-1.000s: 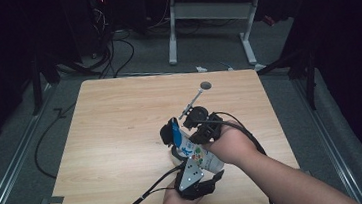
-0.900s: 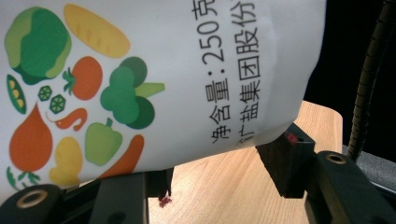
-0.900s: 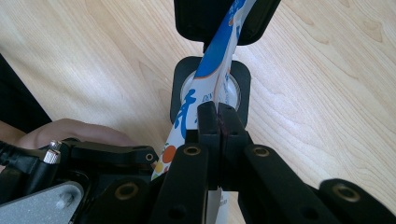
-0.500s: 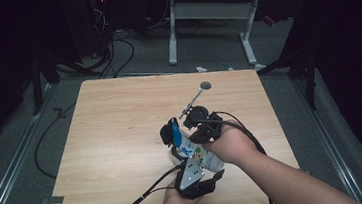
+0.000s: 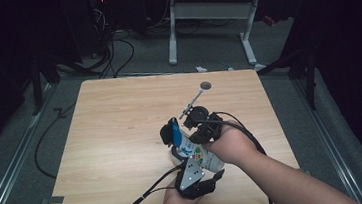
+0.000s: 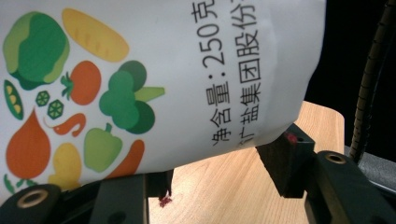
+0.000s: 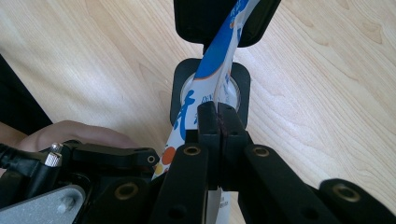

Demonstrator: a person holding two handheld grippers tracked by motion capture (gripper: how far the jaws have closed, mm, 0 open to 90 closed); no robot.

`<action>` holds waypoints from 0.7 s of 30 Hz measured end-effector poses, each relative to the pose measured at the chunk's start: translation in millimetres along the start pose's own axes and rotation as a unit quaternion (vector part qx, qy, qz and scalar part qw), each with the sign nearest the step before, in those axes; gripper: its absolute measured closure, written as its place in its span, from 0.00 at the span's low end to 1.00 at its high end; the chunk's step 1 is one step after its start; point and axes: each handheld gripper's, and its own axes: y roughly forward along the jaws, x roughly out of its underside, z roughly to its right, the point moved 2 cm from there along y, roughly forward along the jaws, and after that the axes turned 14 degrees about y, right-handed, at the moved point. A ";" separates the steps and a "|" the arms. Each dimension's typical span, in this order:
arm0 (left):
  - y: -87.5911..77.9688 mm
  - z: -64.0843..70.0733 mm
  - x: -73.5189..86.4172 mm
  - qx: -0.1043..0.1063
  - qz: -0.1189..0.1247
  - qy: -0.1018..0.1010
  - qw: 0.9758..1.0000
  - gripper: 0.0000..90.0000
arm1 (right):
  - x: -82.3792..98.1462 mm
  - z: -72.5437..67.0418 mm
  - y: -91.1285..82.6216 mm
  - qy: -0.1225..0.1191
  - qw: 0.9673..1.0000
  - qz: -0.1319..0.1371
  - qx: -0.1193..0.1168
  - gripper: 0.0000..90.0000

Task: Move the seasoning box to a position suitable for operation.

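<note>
High view: a wooden table (image 5: 122, 138) is standing on grey floor in a dark room, with cables and a second desk (image 5: 210, 8) beyond its far edge. One bag (image 5: 193, 148) is being held above the near-right part of the table. The left gripper (image 5: 181, 154) is clasping its lower body; the right gripper (image 5: 184, 127) is pinching its blue top.

Left gripper view: the bag (image 6: 154, 79), white with printed vegetables, is sitting between the jaws, which are half spread and gripping its sides.

Right gripper view: the jaws are pressing together on the bag's flat top edge (image 7: 219, 70). Two grippers, one bag.
</note>
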 end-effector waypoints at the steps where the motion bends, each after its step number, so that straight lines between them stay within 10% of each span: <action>1: -0.3 0.0 0.6 0.000 0.001 -0.001 1.000 0.55 | 0.2 -0.1 0.0 0.000 1.000 0.000 0.000 1.00; 21: -8.4 -2.5 14.2 0.005 -0.008 -0.005 1.000 0.56 | 8.8 1.9 3.2 0.008 1.000 -0.007 -0.013 1.00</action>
